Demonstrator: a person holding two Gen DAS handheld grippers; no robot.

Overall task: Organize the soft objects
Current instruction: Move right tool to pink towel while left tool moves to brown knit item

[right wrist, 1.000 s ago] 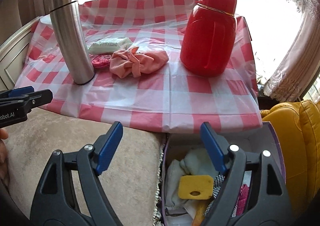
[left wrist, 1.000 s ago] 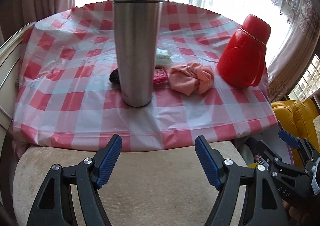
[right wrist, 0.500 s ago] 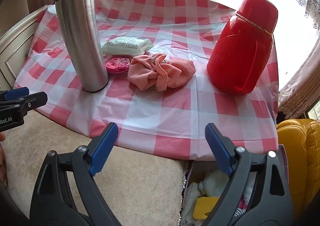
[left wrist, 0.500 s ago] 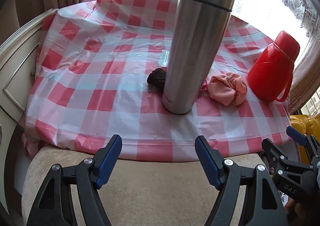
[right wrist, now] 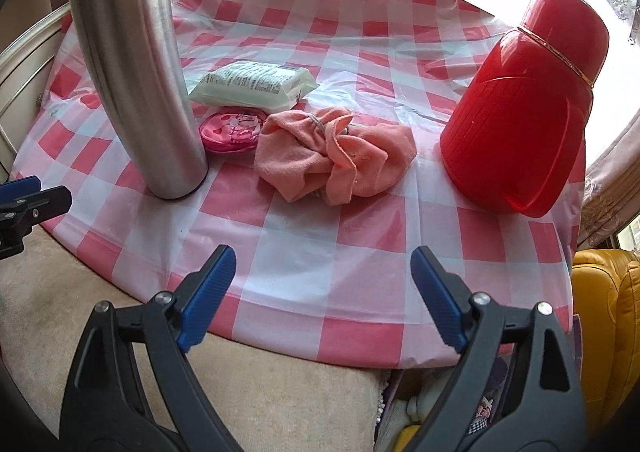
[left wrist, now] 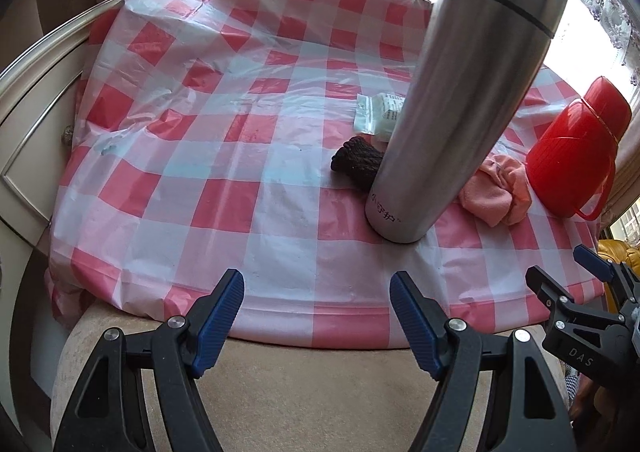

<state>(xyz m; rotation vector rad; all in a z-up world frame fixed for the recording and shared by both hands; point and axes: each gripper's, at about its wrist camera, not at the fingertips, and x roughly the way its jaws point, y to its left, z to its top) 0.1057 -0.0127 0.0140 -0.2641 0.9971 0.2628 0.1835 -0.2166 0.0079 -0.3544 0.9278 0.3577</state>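
1. Two hand-held grippers hover over a beige cushion point(right wrist: 280, 392) at the near edge of a table point(right wrist: 360, 252) covered in red-and-white check; the left gripper point(left wrist: 316, 316) and right gripper point(right wrist: 322, 292) both have their jaws spread wide and hold nothing.
2. The right gripper faces a crumpled pink cloth point(right wrist: 336, 156), which lies between a steel flask point(right wrist: 132, 84) and a red jug point(right wrist: 516, 112), apparently the likeliest next pick.
3. A small pink pouch point(right wrist: 234, 130) and a white wipes pack point(right wrist: 256, 86) sit just behind the flask, so reaching them risks knocking it.
4. A dark knitted item point(left wrist: 358, 164) rests beside the flask's base, nearer the left gripper.
5. A box of soft things point(right wrist: 420, 408) is partly visible below the table edge, probably the destination.
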